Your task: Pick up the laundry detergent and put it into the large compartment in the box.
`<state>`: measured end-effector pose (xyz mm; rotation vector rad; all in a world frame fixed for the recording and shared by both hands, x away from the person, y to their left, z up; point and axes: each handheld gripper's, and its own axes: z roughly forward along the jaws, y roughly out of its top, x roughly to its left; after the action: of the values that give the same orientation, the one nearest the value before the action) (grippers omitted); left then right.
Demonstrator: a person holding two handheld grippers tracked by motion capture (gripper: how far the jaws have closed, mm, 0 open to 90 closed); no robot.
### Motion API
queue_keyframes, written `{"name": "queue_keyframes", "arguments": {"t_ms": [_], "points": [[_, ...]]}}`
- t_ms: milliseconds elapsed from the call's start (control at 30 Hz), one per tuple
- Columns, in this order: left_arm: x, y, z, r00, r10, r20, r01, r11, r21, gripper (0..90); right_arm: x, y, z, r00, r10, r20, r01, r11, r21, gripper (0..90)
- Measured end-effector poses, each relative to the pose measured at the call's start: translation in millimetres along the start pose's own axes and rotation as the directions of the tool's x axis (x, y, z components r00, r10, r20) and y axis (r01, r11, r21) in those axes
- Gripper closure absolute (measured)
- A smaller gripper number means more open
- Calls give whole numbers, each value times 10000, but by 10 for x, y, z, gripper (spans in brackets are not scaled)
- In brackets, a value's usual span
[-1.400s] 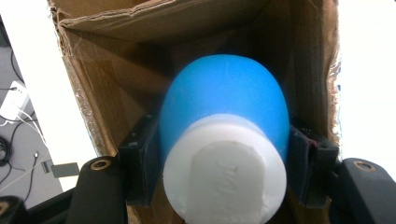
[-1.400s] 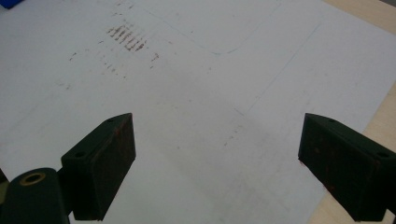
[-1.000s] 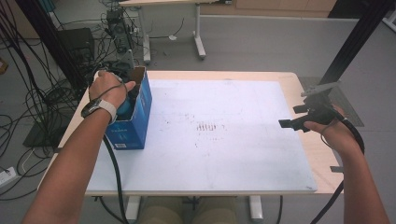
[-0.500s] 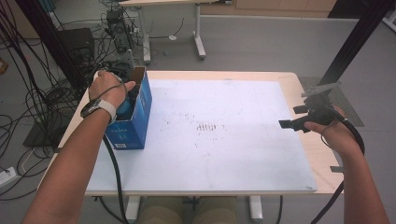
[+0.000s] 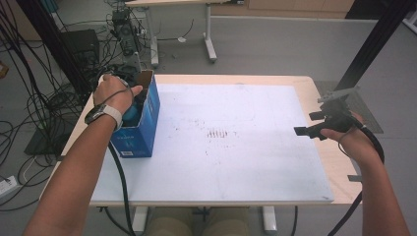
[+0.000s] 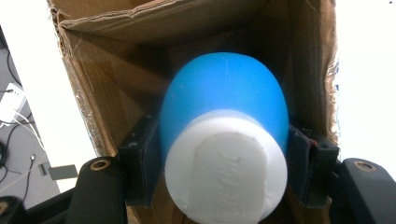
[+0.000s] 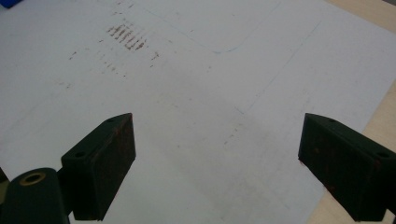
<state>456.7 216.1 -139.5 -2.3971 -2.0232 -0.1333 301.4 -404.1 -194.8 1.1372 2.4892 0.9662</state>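
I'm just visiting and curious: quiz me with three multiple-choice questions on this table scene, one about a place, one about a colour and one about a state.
1. Where is the blue and white object?
A. on the bare mat
B. inside the cardboard box
C. on the floor

2. What colour is the box's outside?
A. blue
B. red
C. green

3. How do the right gripper jaws stand?
A. clamped on a cup
B. shut together
C. open, with nothing between them

Answers: 1 B, brown box walls surround it in the left gripper view, where the left gripper clamps it. 2 A, the high view shows blue sides. 3 C, the white mat shows between the jaws.
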Motion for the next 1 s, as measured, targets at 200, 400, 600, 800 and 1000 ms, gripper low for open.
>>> {"name": "queue_keyframes", "arguments": {"t_ms": [200,400,600,800,1000], "points": [[17,-7,2,10000,13,35,-12,10000,-28,356,-2,-4,-3,10000,2,1,-2,10000,3,110],[27,-10,5,10000,52,72,-52,10000,-44,348,3,1,2,10000,-1,0,1,10000,13,110],[94,-15,-39,9997,59,239,-58,10000,-62,285,5,11,-1,10000,-9,10,9,10000,32,110],[147,-31,-102,9988,145,469,-137,9997,-178,228,17,29,-2,10000,-61,14,61,10000,20,110],[169,-52,-148,9979,130,630,-113,9995,-279,212,36,44,-17,10000,-87,27,87,10000,13,110]]}}
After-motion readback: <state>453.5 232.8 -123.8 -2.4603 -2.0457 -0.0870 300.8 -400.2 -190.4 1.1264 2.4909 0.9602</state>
